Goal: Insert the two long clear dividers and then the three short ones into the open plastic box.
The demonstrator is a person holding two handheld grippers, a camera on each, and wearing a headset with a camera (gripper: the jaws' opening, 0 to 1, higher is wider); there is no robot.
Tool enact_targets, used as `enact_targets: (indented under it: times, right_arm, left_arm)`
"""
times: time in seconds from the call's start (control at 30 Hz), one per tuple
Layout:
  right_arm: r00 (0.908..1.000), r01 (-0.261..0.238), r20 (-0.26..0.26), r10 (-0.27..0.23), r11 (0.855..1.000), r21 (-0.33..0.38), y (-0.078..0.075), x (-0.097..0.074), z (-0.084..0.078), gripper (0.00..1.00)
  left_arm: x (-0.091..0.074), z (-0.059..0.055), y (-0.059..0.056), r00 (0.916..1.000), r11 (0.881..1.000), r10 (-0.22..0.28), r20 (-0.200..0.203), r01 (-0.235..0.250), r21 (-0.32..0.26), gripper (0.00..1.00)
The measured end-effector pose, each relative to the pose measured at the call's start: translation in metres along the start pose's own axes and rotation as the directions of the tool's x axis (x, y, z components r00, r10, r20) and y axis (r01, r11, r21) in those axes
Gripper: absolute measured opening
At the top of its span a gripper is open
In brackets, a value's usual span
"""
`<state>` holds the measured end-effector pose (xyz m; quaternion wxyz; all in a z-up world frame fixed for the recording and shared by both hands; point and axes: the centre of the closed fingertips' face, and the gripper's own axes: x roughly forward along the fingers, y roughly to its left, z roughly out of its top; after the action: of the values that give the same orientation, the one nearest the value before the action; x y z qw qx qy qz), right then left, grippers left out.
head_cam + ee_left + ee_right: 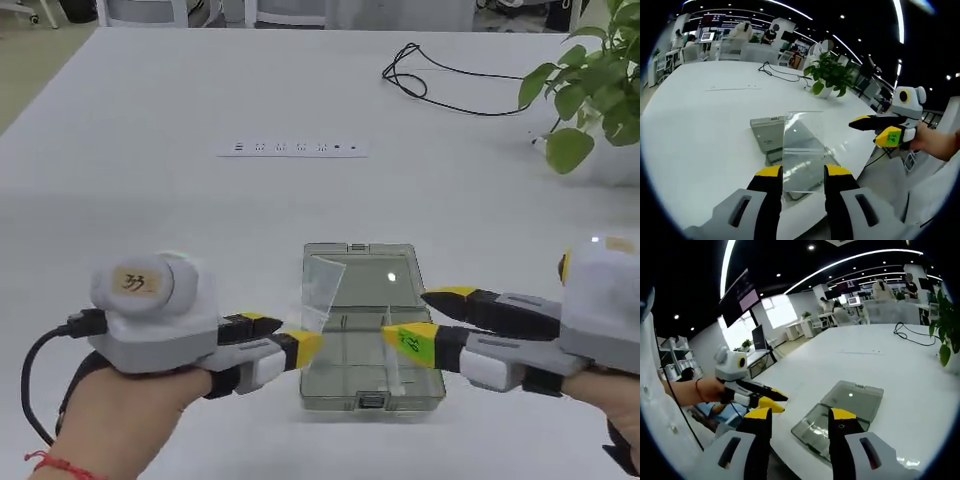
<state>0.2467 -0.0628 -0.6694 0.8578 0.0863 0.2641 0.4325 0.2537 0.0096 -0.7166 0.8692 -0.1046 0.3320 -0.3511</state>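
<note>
The open plastic box [322, 385] lies near the table's front edge, its lid [360, 270] folded back on the far side. My left gripper [305, 345] is shut on a clear divider [322, 290], which it holds tilted over the box's left side. In the left gripper view the divider [802, 150] stands between the yellow-tipped jaws, above the box [765, 135]. My right gripper [430, 315] hangs open over the box's right side, holding nothing. A clear strip [393, 365] stands inside the box below it. The right gripper view has the box [855, 397] ahead and the left gripper [771, 399] to the left.
A white power strip [293, 148] lies mid-table. A black cable [430, 80] loops at the far right, beside a potted plant [590, 90]. Chairs line the table's far edge. People sit at desks in the background.
</note>
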Motion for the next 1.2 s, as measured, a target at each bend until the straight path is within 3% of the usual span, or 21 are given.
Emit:
enact_targets:
  times: [0.23,0.53,0.8,0.83,0.87,0.97,1.03,1.2]
  right_arm:
    - [0.9997,0.023,-0.002,-0.023,0.994,0.107,0.007,0.013,0.000,0.31]
    - [0.9989,0.048,-0.006,-0.048,0.980,0.191,0.007,0.023,-0.002,0.20]
    - [0.9980,0.063,-0.020,-0.060,0.969,0.240,0.005,0.026,-0.006,0.08]
    - [0.9977,0.068,-0.021,-0.065,0.967,0.244,0.005,0.024,-0.006,0.08]
    - [0.9976,0.069,-0.023,-0.065,0.959,0.274,0.005,0.024,-0.006,0.07]
    - [0.9964,0.085,-0.030,-0.079,0.960,0.266,0.003,0.023,-0.008,0.07]
    - [0.9964,0.085,-0.031,-0.079,0.959,0.272,0.004,0.024,-0.008,0.07]
    - [0.9965,0.084,-0.031,-0.078,0.958,0.276,0.003,0.025,-0.006,0.07]
  left_arm:
    - [0.005,0.010,-0.023,0.9981,0.999,-0.051,0.036,0.051,0.012,0.31]
    - [0.008,0.013,-0.038,0.9953,0.995,-0.087,0.041,0.085,0.048,0.31]
    - [0.009,0.016,-0.041,0.9947,0.993,-0.094,0.042,0.091,0.076,0.30]
    - [0.008,0.014,-0.034,0.9975,0.993,-0.064,0.031,0.061,0.100,0.20]
    - [0.008,0.012,-0.033,0.9980,0.991,-0.060,0.022,0.057,0.123,0.16]
    - [0.008,0.013,-0.040,0.9944,0.993,-0.100,0.035,0.097,0.074,0.24]
    - [0.008,0.011,-0.041,0.9945,0.988,-0.102,0.022,0.099,0.115,0.26]
    - [0.008,0.011,-0.043,0.9931,0.988,-0.115,0.023,0.112,0.104,0.28]
